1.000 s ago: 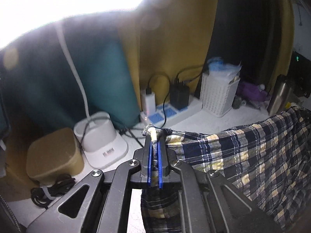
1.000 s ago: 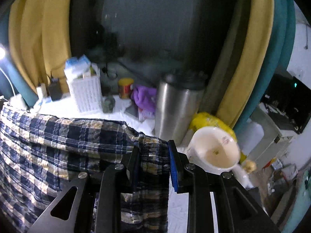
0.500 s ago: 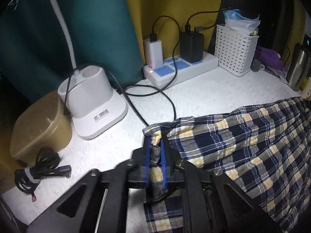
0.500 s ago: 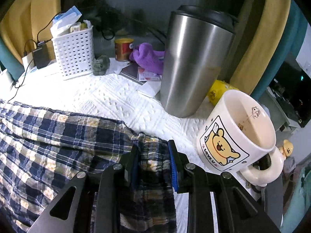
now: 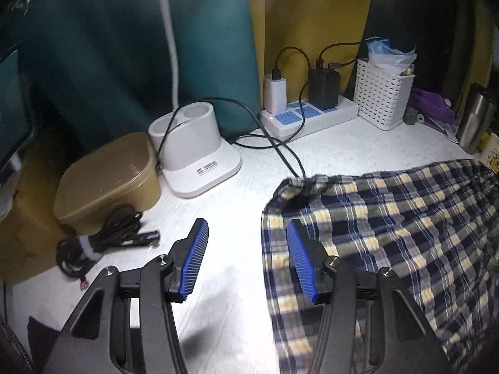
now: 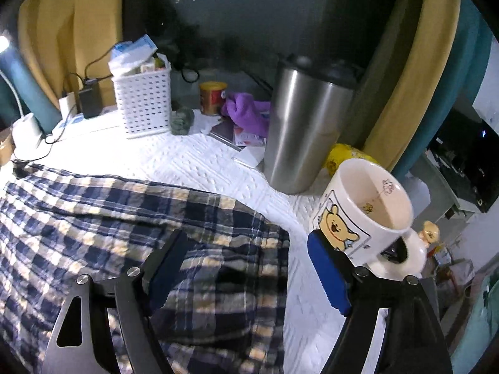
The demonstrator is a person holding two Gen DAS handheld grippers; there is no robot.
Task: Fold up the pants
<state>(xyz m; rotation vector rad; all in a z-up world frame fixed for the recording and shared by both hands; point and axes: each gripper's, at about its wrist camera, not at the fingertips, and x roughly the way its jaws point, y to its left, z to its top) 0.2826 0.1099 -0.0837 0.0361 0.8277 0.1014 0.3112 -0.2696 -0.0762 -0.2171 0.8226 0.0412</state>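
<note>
The navy and yellow plaid pants (image 5: pixel 389 233) lie flat on the white table (image 5: pixel 224 243). My left gripper (image 5: pixel 247 222) hangs just above their left edge and its jaws are opening. The cloth's edge lies between the jaws, with no pad pressing on it. The same pants (image 6: pixel 109 218) fill the lower left of the right wrist view. There my right gripper (image 6: pixel 246 237) hovers over their right end, its jaws also opening. The cloth lies loose beneath and between its blue pads (image 6: pixel 324 265).
A bear mug (image 6: pixel 365 208) and a steel tumbler (image 6: pixel 302 131) stand close to the right gripper. At the back are a white basket (image 6: pixel 143 103) and a power strip (image 5: pixel 308 118). A lamp base (image 5: pixel 193 146), a brown box (image 5: pixel 109 177) and a cable bundle (image 5: pixel 99 243) lie left.
Both grippers came down with the pants' top edge pinched, then opened and let the cloth go. The pants now rest on the table.
</note>
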